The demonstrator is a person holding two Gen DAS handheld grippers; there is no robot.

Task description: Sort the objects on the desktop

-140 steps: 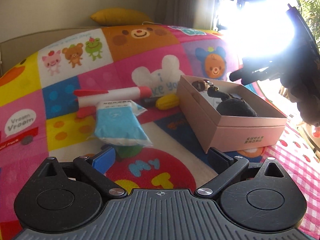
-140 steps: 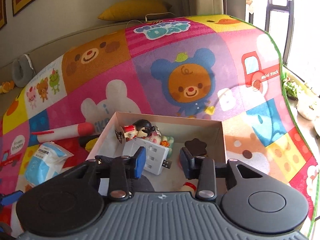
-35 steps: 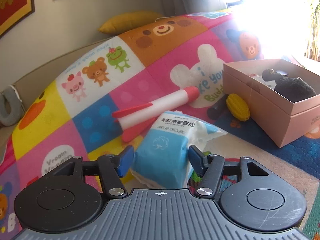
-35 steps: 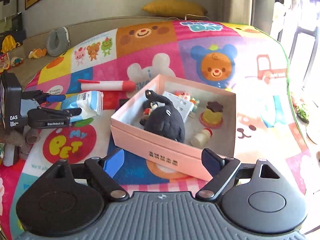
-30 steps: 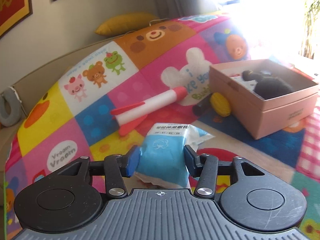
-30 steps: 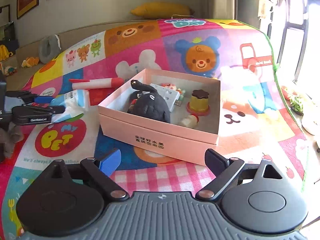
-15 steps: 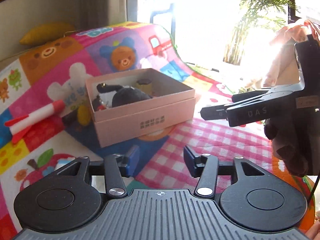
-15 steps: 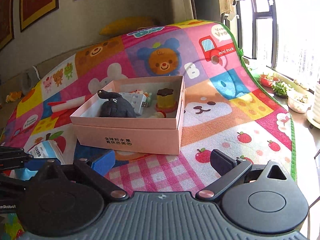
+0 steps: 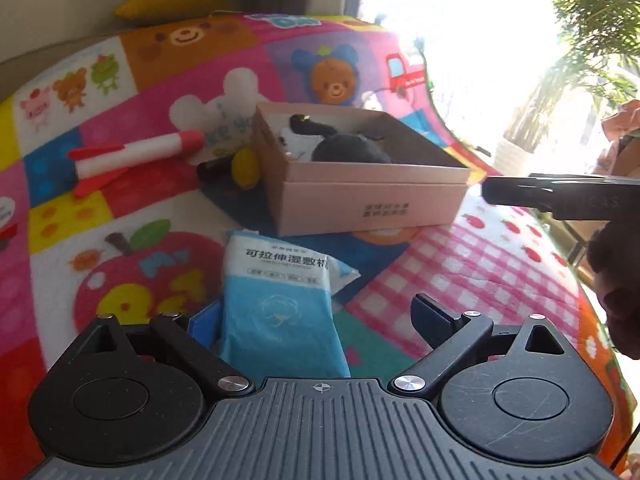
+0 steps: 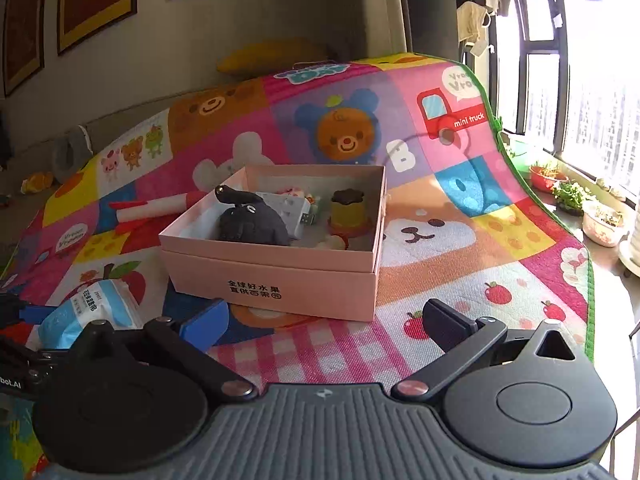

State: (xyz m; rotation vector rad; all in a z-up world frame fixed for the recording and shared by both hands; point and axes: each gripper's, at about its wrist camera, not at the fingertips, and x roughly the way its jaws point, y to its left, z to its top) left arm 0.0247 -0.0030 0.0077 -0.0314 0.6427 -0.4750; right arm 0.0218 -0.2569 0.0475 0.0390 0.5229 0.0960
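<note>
A blue and white wipes pack point(image 9: 276, 304) lies on the play mat just before the pink box point(image 9: 360, 200). My left gripper point(image 9: 316, 320) straddles it with its jaws opening; the blue left pad is close beside the pack and the right pad stands well clear. In the right wrist view the pack point(image 10: 88, 308) lies left of the box point(image 10: 272, 280), which holds a black plush point(image 10: 252, 222), a white adapter point(image 10: 288, 208) and a pudding toy point(image 10: 347, 212). My right gripper point(image 10: 322, 320) hangs open and empty in front of the box.
A red and white rocket point(image 9: 132, 156) and a yellow toy point(image 9: 245, 162) lie left of the box. The right gripper point(image 9: 560, 196) reaches in from the right. The mat's green edge point(image 10: 588, 280) drops off towards a window sill with potted plants point(image 10: 568, 192).
The left gripper was shut on the wipes pack a second ago; it swung towards the box, its jaws spread wide, and the pack now lies loose on the mat. The right gripper stayed open.
</note>
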